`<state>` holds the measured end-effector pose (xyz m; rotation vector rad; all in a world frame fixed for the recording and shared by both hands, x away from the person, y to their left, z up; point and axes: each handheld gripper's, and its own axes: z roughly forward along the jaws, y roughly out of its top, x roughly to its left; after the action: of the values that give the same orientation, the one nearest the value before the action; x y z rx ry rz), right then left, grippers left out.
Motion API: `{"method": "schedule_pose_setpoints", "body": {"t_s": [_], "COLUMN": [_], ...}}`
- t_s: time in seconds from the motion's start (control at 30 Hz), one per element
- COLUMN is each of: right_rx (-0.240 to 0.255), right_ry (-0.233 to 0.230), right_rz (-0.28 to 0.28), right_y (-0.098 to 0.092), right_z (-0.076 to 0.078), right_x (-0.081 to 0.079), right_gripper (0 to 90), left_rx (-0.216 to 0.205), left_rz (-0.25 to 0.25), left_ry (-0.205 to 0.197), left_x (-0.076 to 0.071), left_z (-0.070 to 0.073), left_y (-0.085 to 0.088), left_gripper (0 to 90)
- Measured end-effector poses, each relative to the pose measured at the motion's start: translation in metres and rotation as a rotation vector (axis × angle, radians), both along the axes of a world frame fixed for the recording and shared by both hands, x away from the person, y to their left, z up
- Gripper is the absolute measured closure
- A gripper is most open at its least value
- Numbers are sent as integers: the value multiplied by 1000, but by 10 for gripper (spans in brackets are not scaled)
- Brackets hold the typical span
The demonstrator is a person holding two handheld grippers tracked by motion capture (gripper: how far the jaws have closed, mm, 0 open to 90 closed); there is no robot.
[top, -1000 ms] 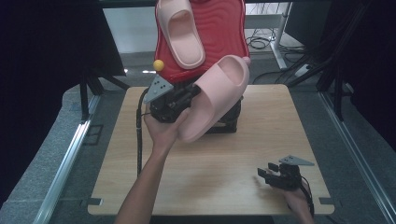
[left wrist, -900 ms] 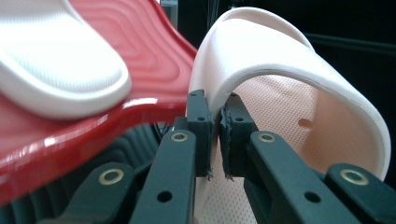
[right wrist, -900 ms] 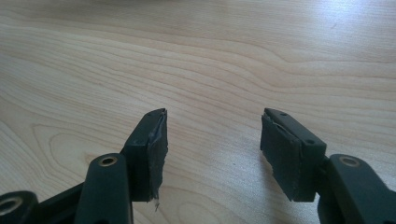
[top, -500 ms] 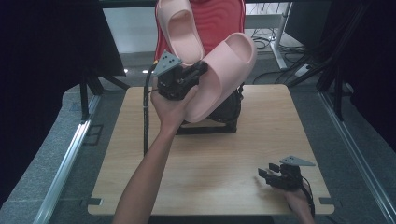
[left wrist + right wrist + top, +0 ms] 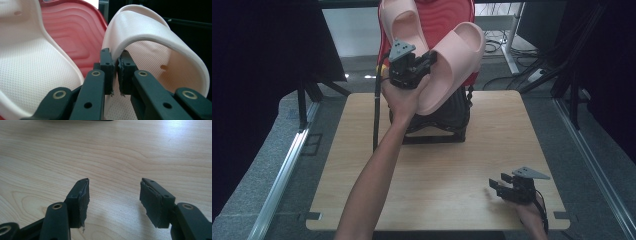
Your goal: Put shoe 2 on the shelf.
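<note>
My left gripper (image 5: 115, 72) pinches the pink slipper's (image 5: 150, 37) strap edge, second slipper (image 5: 30, 65) beside; my right gripper (image 5: 113, 202) rests agape, empty, on the table (image 5: 112, 152).

Pale pink slipper (image 5: 452, 65), red ridged rack (image 5: 75, 32)

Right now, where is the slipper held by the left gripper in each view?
High view: the held slipper is top centre, clamped by the left gripper, against the red shell.
Left gripper view: right half, its strap edge pinched between the jaws.
Right gripper view: bare table ahead, open jaws.
Shared landmark: the red shell, beside the second slipper.
</note>
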<state>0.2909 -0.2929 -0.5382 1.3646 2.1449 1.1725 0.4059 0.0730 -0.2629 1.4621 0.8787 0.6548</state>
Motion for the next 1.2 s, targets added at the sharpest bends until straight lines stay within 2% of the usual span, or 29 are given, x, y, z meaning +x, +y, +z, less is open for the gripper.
{"method": "schedule_pose_setpoints", "body": {"t_s": [0.1, 0.2, 0.27, 0.37, 0.57, 0.67, 0.8, 0.93, 1.07, 1.2], "right_rx": [1, 2, 6, 7, 10, 11, 15, 16, 22, 27], "right_ry": [-1, 0, 0, 3, 3, 2, 1, 4, 1, 2], "right_rz": [4, 5, 6, 9, 10, 10, 9, 7, 9, 11], "right_y": [0, 0, 0, 0, -1, -1, -2, -4, -4, -4], "right_z": [0, 0, 0, 1, 1, 1, 2, 2, 3, 3], "right_x": [-1, -1, -1, -2, -2, -2, -2, -3, -3, -4], "right_gripper": [409, 409, 409, 408, 408, 408, 408, 408, 408, 408], "left_rx": [10, -9, -36, -41, -28, -45, -22, -56, -53, -78], "left_rz": [30, 35, 31, 23, 27, 26, 29, 36, 65, 83], "left_ry": [4, 11, 20, 24, 14, 13, 12, 20, 24, 26], "left_x": [9, 17, 19, 19, 18, 20, 25, 32, 40, 47], "left_z": [3, 6, 8, 10, 18, 23, 29, 35, 42, 49], "left_y": [-1, -1, -1, -4, -7, -9, -10, -10, -12, -14], "left_gripper": [842, 847, 847, 847, 845, 845, 846, 846, 846, 846]}}
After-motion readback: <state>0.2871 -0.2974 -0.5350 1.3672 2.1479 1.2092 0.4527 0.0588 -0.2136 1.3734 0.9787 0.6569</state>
